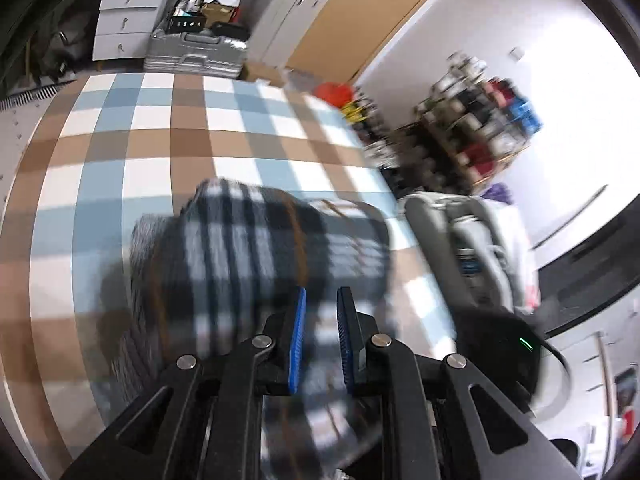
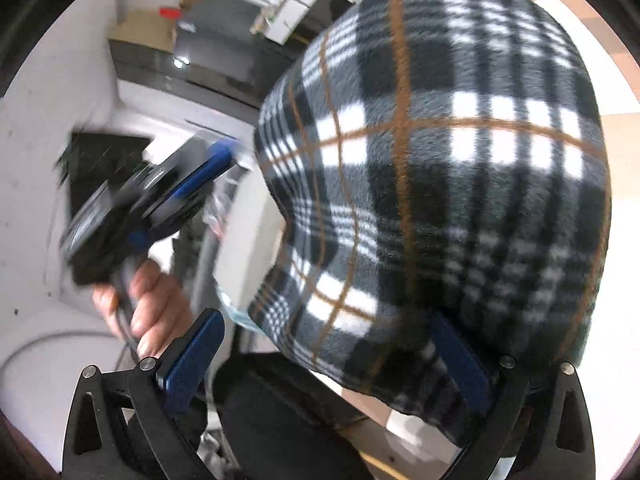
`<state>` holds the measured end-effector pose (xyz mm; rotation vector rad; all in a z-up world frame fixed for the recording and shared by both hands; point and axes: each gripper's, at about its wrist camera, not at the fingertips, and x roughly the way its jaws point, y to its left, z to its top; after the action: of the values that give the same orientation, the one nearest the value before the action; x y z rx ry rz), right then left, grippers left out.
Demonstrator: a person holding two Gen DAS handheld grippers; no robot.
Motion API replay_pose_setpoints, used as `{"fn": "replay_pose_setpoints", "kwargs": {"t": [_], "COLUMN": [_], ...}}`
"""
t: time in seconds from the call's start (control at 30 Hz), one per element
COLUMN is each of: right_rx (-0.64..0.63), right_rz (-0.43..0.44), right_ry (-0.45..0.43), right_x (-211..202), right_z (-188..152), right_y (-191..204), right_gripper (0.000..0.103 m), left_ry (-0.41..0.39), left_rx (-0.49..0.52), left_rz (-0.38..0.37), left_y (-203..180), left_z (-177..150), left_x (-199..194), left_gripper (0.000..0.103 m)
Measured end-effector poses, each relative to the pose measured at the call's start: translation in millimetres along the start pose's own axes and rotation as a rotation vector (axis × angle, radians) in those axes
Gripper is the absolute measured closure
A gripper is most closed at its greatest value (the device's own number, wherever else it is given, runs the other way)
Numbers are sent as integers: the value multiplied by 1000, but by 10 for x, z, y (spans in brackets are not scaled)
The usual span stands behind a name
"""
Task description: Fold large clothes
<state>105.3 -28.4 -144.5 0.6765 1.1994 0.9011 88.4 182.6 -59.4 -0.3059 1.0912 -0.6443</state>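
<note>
Your left claw (image 1: 321,300) has its blue-padded fingers (image 1: 298,340) drawn close together, with only a narrow gap between them, and the dark grey, white and tan plaid fleece garment (image 1: 280,248) runs through that gap; the picture is too blurred to show the pads pressing on the cloth, but the claw is all but closed on it. In the left wrist view the garment lies as a bundled, partly folded mass on the blue, brown and white checked cloth (image 1: 160,140) covering the desk, directly ahead of the fingers and reaching back beneath them. Its long axis runs roughly across the picture, from lower left toward upper right, with the plaid stripes standing mostly upright in the frame.

Your right claw (image 2: 328,348) stands wide apart. The plaid fleece (image 2: 440,160) hangs draped over its right finger (image 2: 460,356), covering most of that pad and filling the right half of the view; the left finger (image 2: 192,356) is bare and well clear of the cloth. Nothing is pinched between them. Here the fabric falls in a tall fold, its long axis running top to bottom.

To the left in that view, your left hand (image 2: 148,304) grips the handle of the other claw, which is heavily blurred.
</note>
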Motion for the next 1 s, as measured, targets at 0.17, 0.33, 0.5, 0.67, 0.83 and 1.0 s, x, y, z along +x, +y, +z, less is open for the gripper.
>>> {"fn": "replay_pose_setpoints", "kwargs": {"t": [0.17,0.33,0.5,0.67,0.83,1.0], "right_rx": [-1,-8,3,25,50,61], "right_rz": [59,90,116,121,122,137], "right_ry": [-33,-16,-24,-58,-86,-107], "right_x": [-180,-286,-489,-481,-573,-644], "right_z": [-51,-55,-28,91,26,-52], "right_y": [-135,-223,-323,-343,-386,-359], "right_gripper": [0,0,0,0,0,0], "left_ry": [132,103,181,196,140,255], "left_rx": [-212,-171,-193,-122,-137,-295], "left_rz": [17,3,37,196,325,216], "left_y": [487,559,451,301,579,1007], "left_z": [-36,-208,-148,-206,-402,-595], "left_x": [449,449,249,-115,-338,-39], "left_gripper": [94,103,103,40,5,5]}}
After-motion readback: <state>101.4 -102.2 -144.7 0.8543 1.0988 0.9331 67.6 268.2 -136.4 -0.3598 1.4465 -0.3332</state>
